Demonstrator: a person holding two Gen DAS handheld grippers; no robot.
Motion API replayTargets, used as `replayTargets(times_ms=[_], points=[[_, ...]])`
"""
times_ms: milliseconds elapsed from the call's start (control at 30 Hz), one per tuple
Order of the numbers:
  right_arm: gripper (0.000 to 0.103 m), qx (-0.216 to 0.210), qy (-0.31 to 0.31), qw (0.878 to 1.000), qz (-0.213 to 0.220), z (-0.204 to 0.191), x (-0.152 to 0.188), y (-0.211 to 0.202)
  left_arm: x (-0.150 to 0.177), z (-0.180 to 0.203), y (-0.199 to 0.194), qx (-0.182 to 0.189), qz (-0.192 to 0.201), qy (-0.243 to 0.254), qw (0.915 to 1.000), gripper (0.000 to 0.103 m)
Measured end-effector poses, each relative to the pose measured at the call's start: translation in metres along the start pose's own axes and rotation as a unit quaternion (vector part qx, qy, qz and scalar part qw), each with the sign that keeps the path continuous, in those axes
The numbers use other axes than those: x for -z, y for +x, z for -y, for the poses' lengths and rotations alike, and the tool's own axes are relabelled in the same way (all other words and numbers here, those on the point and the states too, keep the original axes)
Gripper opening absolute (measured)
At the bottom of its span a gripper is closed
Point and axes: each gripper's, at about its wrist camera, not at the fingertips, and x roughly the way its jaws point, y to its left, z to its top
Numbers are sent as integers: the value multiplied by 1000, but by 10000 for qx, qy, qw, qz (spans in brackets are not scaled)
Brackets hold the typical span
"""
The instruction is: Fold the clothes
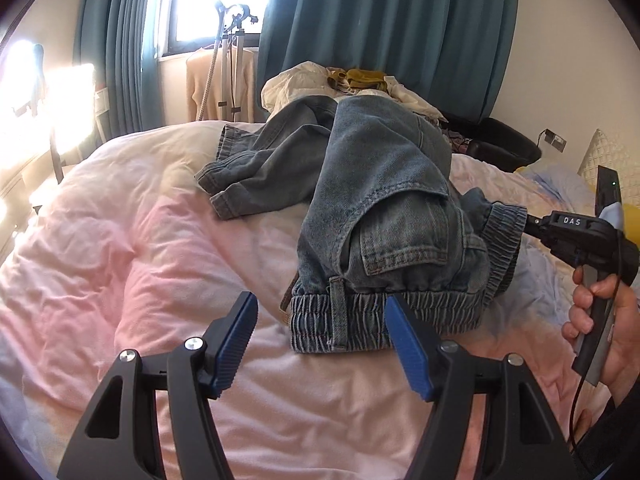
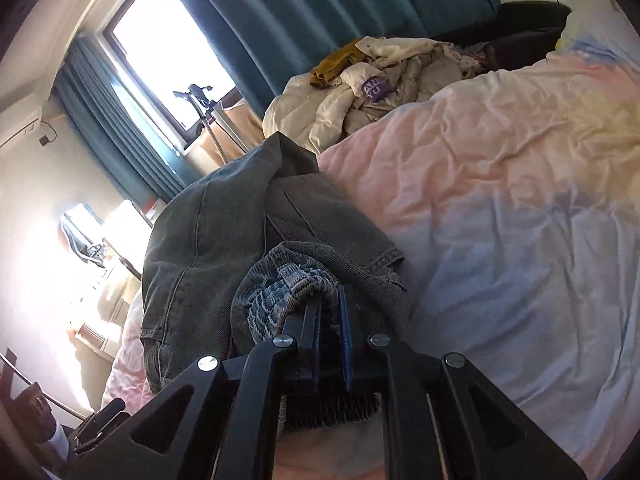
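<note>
A pair of blue denim jeans with an elastic waistband lies bunched on the pink duvet, legs trailing to the far left. My left gripper is open just in front of the waistband, its right blue pad touching the band's edge. In the left wrist view the right gripper comes in from the right, held by a hand, and clamps the waistband's far end. In the right wrist view the right gripper is shut on the gathered waistband, with the jeans draped beyond it.
A heap of cream and mustard clothes lies at the far side of the bed, seen again in the right wrist view. Teal curtains and a bright window stand behind. A garment steamer stand is by the window. A black chair is at right.
</note>
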Motion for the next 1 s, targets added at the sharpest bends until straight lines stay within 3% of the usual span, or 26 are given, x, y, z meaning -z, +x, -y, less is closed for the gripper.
replayTargets(times_ms=[133, 267, 467, 600, 867, 1000], points=[[14, 191, 12, 9998, -21, 1, 8, -1, 2, 17, 4, 155, 5, 287, 9995, 68], [48, 601, 379, 9973, -199, 16, 18, -2, 6, 35, 9, 193, -73, 666, 9976, 68], [51, 637, 1243, 9875, -727, 51, 42, 13, 13, 55, 11, 456, -123, 999, 9939, 68], [51, 560, 1296, 9870, -765, 47, 51, 6, 15, 64, 9, 573, -113, 1131, 9919, 68], [51, 416, 1324, 9873, -777, 35, 66, -14, 10, 51, 13, 543, -123, 706, 9960, 68], [51, -368, 1161, 9873, -1022, 4, 90, -16, 3, 39, 12, 439, 6, 316, 9985, 68]])
